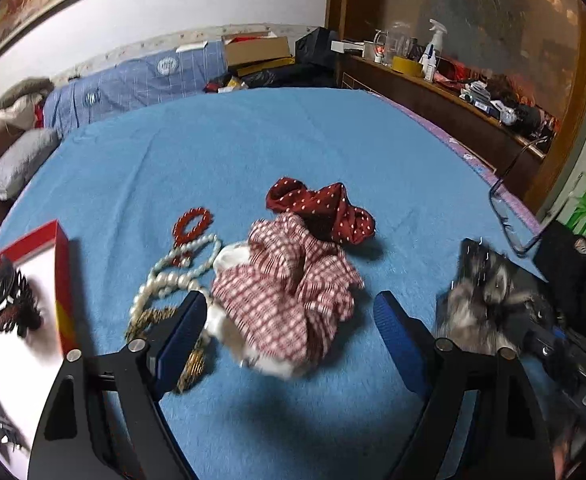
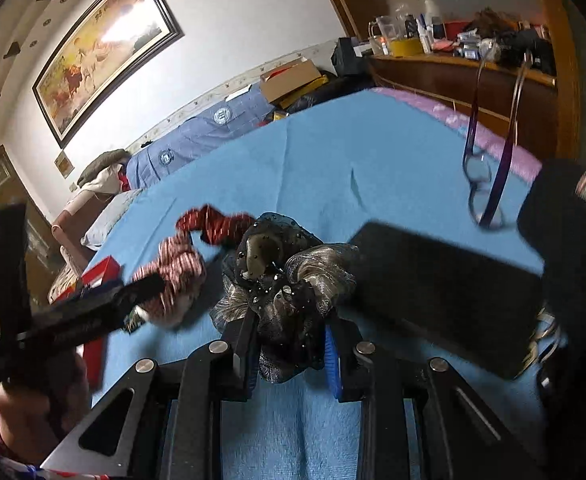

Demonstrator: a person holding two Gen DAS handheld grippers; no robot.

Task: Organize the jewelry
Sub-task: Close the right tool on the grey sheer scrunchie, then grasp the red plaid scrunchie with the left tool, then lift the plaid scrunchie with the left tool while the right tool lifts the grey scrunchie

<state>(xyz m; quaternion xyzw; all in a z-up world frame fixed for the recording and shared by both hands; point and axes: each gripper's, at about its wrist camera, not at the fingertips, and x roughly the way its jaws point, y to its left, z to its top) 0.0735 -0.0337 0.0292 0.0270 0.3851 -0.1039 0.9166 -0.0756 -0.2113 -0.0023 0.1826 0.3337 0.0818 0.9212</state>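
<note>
My left gripper (image 1: 293, 320) is open, its blue-padded fingers on either side of a red-and-white checked scrunchie (image 1: 289, 292) on the blue bedcover. Behind it lies a dark red polka-dot scrunchie (image 1: 325, 208). To the left lie a pearl necklace (image 1: 173, 276), a red bead bracelet (image 1: 192, 224) and a gold chain (image 1: 191, 368). My right gripper (image 2: 293, 344) is shut on a black-and-silver mesh scrunchie (image 2: 289, 280), also seen in the left wrist view (image 1: 489, 296). A red-rimmed white box (image 1: 21, 304) at the left holds a black hair claw (image 1: 13, 300).
A black flat case (image 2: 445, 296) lies to the right of my right gripper, with purple glasses (image 2: 485, 184) and a black object (image 2: 573, 216) beyond. A cluttered wooden shelf (image 1: 453, 88) runs along the far right. Pillows and boxes line the bed's far edge.
</note>
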